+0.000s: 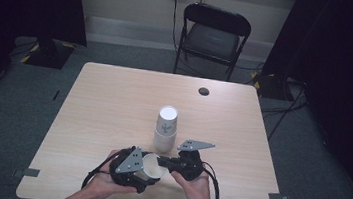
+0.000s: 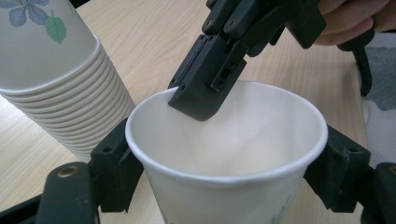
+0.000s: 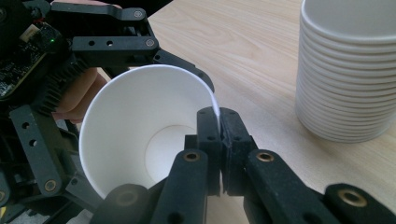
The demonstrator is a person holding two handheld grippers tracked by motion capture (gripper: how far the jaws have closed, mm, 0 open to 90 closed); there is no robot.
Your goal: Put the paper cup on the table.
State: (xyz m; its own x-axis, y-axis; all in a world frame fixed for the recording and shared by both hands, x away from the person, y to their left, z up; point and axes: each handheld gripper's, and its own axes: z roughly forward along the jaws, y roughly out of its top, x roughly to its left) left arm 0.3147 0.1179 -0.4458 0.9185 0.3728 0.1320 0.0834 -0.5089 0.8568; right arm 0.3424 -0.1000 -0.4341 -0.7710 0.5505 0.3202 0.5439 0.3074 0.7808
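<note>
A white paper cup [image 1: 152,165] lies tilted between both grippers near the table's front edge, its mouth toward the right gripper. My right gripper [image 3: 218,126] is shut on the cup's rim [image 3: 212,100], one jaw inside and one outside. My left gripper [image 2: 224,163] stands open around the cup [image 2: 233,140], a jaw close on each side just below the rim, and the rim keeps its round shape. In the high view the left gripper [image 1: 148,172] and right gripper [image 1: 161,162] meet at the cup. A stack of upside-down flower-printed cups [image 1: 165,128] stands just behind them.
The wooden table [image 1: 114,97] has a round cable hole [image 1: 204,91] at the back. A black folding chair [image 1: 214,33] stands beyond the far edge. The cup stack [image 2: 51,84] [image 3: 345,70] is close beside both grippers.
</note>
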